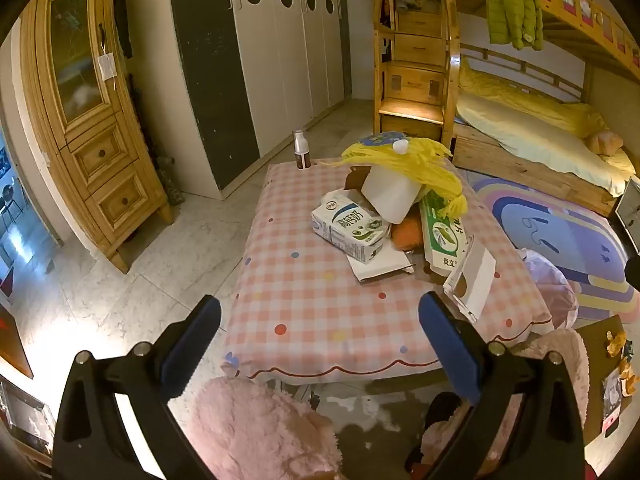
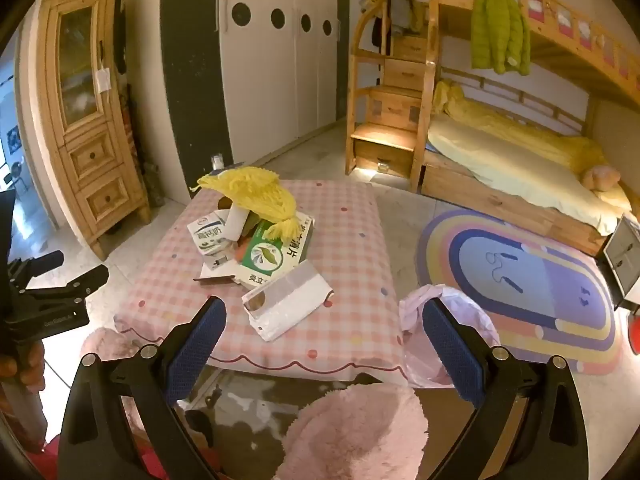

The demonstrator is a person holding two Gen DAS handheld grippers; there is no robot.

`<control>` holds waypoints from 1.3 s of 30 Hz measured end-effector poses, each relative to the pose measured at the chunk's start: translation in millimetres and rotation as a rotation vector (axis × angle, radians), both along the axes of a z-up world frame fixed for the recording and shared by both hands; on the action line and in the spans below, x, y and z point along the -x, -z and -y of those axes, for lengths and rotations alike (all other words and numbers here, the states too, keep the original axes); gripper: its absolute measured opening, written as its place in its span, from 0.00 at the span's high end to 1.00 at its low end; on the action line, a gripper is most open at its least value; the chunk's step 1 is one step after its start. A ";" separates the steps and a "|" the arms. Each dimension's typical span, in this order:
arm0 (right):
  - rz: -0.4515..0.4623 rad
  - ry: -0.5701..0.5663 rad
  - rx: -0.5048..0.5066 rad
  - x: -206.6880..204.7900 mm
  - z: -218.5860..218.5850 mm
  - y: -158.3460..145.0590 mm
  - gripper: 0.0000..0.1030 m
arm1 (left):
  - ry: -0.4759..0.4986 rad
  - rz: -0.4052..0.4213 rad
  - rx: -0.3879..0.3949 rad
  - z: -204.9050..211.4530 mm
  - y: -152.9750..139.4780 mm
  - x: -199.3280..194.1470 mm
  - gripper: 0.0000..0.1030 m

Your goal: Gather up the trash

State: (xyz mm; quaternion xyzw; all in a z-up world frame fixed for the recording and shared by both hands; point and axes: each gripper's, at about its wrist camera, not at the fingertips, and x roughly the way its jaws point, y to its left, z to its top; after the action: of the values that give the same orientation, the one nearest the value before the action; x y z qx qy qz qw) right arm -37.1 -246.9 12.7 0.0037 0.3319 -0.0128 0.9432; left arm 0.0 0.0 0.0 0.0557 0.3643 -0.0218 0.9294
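Both your left tongs [image 1: 320,344] and right tongs [image 2: 325,344] hang spread, empty, short of the checked surface [image 1: 312,312]. Milk carton [image 1: 348,232], green box [image 2: 272,258] and yellow yarn [image 2: 256,192] lie heaped; a pink bag [image 2: 436,320] sits beside its right edge.

**What I can't make out from here**

My orange item [image 1: 408,234] sits mostly buried under the white jug [image 1: 390,196] and the green box [image 1: 444,236]; I can't tell what it is. The brown thing [image 1: 354,178] beneath the yellow yarn wig [image 1: 404,164] is equally unclear. The pink bag [image 2: 432,332] is partly blocked by my right finger [image 2: 452,352]. The milk carton [image 1: 348,230] print is unreadable.
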 end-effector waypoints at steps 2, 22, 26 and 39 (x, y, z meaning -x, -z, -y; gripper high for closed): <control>0.004 0.001 -0.003 0.3 0.4 -0.1 0.05 | 0.001 -0.002 -0.002 0.1 0.1 0.0 0.07; 0.009 0.005 -0.012 0.0 1.2 0.8 0.05 | 0.000 -0.001 -0.009 0.7 0.0 2.1 0.07; 0.011 0.004 -0.014 0.6 3.4 1.7 0.05 | -0.002 0.000 -0.008 -0.7 0.4 4.8 0.07; 0.010 0.005 -0.013 0.7 2.5 1.7 0.05 | -0.006 -0.008 -0.011 -2.2 -0.9 0.9 0.07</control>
State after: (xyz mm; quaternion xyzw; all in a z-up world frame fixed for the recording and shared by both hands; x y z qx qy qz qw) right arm -37.8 -249.5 11.0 0.0109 0.3271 -0.0127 0.9448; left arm -1.0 2.2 0.9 0.0595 0.3682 -0.0175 0.9277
